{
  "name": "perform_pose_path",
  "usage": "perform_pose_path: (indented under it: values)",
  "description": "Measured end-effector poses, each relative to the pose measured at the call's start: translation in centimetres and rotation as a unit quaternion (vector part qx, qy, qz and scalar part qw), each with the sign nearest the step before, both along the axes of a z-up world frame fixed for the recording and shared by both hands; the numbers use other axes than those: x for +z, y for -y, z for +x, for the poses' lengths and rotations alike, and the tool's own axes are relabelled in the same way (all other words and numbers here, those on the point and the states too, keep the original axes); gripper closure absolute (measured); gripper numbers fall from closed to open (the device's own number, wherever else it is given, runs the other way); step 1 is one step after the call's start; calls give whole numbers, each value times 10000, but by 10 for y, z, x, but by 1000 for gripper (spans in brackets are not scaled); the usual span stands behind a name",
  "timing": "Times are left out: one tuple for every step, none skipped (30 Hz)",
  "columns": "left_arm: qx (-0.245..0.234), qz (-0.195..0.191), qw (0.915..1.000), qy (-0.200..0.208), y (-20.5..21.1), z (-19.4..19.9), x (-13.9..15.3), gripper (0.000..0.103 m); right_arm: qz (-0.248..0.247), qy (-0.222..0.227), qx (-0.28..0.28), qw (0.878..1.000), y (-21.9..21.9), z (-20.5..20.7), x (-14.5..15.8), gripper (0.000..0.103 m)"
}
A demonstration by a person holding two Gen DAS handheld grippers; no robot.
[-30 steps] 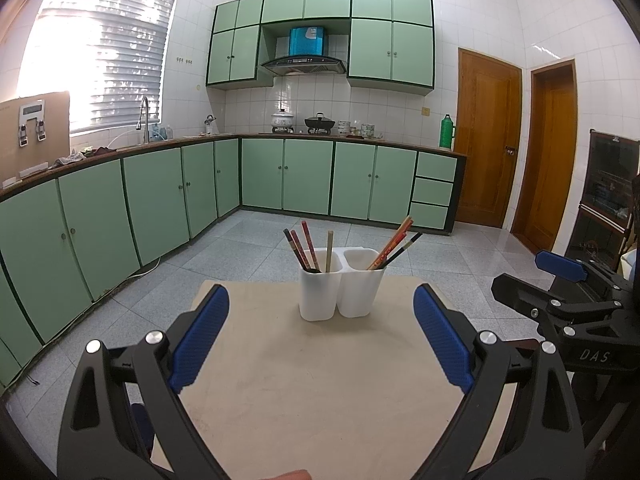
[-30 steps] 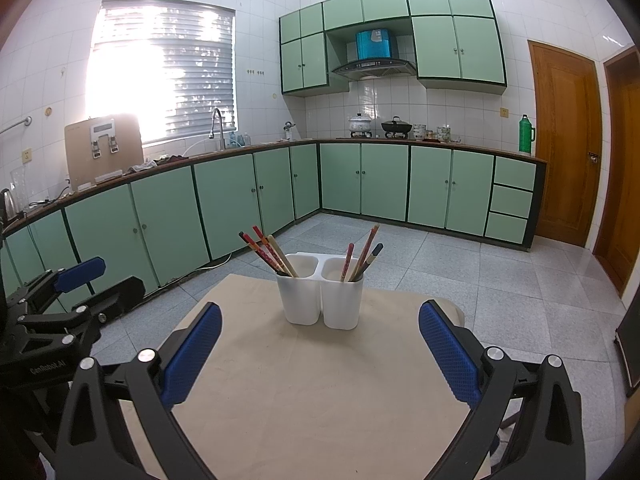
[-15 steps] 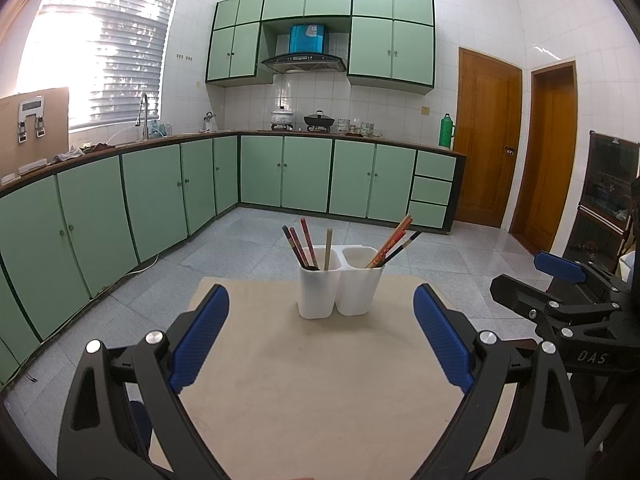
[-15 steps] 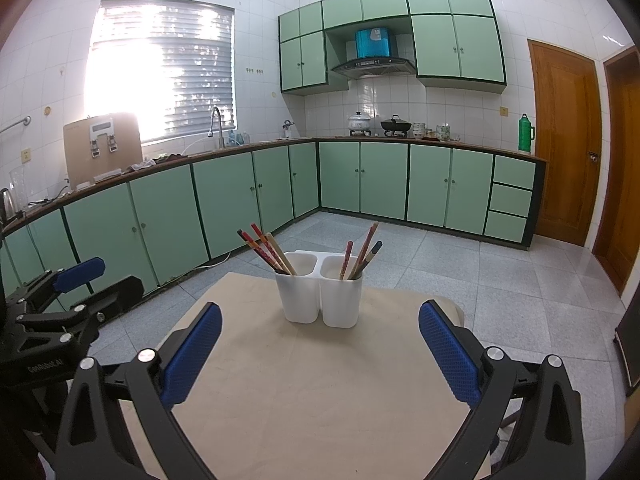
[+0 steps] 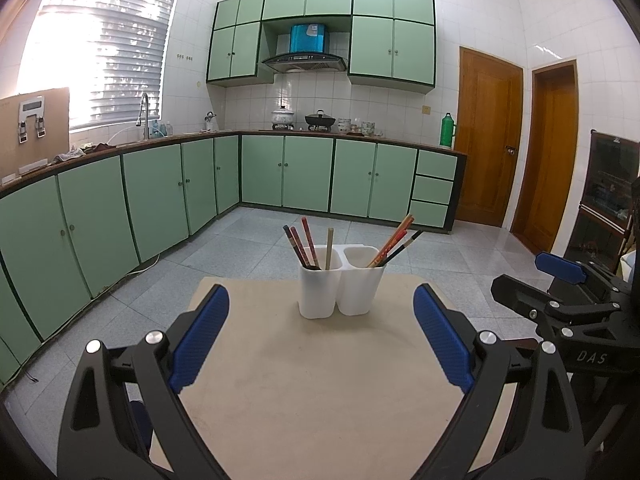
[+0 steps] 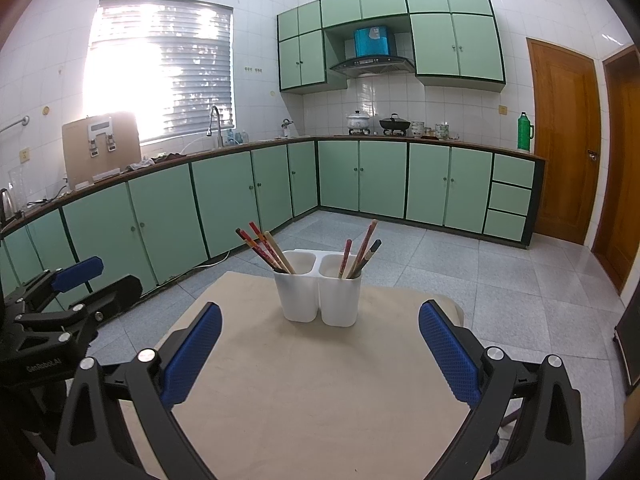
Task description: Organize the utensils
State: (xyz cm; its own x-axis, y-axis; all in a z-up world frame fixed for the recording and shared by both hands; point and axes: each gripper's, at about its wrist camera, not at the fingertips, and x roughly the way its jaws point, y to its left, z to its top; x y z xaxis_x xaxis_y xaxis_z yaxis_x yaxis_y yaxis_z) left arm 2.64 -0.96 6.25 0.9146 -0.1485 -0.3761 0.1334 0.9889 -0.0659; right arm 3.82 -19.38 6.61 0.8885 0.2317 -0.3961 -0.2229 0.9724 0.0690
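Observation:
A white two-cup utensil holder (image 5: pixel 339 283) (image 6: pixel 320 288) stands at the far end of a beige table (image 5: pixel 304 392) (image 6: pixel 320 396). Several chopsticks lean in its left cup (image 5: pixel 305 242) (image 6: pixel 264 246) and three in its right cup (image 5: pixel 394 240) (image 6: pixel 360 254). My left gripper (image 5: pixel 320 332) is open and empty, held back over the near half of the table. My right gripper (image 6: pixel 320 340) is open and empty too, likewise short of the holder. Each gripper shows at the edge of the other's view (image 5: pixel 560 304) (image 6: pixel 60 304).
The table stands in a kitchen with green cabinets (image 5: pixel 160 196) along the left and back walls. Tiled floor (image 6: pixel 500 272) surrounds it. Wooden doors (image 5: pixel 490 140) are at the right, and a dark glass cabinet (image 5: pixel 604 200) stands at the far right.
Both wrist views have shifted very slightly; the holder sits a touch lower in the left view. Both grippers stay open and empty.

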Motion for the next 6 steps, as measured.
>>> perform_pose_path:
  values:
    - [-1, -4, 10000, -6, 0, 0, 0, 13, 2, 2, 2, 10000, 0, 0, 0, 6]
    - [0, -5, 10000, -11, 1, 1, -1, 12, 2, 2, 1, 10000, 0, 0, 0, 6]
    - [2, -7, 10000, -10, 1, 1, -1, 12, -3, 5, 0, 10000, 0, 0, -1, 6]
    - [3, -3, 10000, -10, 1, 1, -1, 12, -2, 7, -1, 10000, 0, 0, -1, 6]
    - [-1, -1, 10000, -11, 1, 1, -1, 13, 3, 5, 0, 10000, 0, 0, -1, 6]
    - [-3, -3, 10000, -14, 1, 1, -1, 12, 3, 5, 0, 10000, 0, 0, -1, 6]
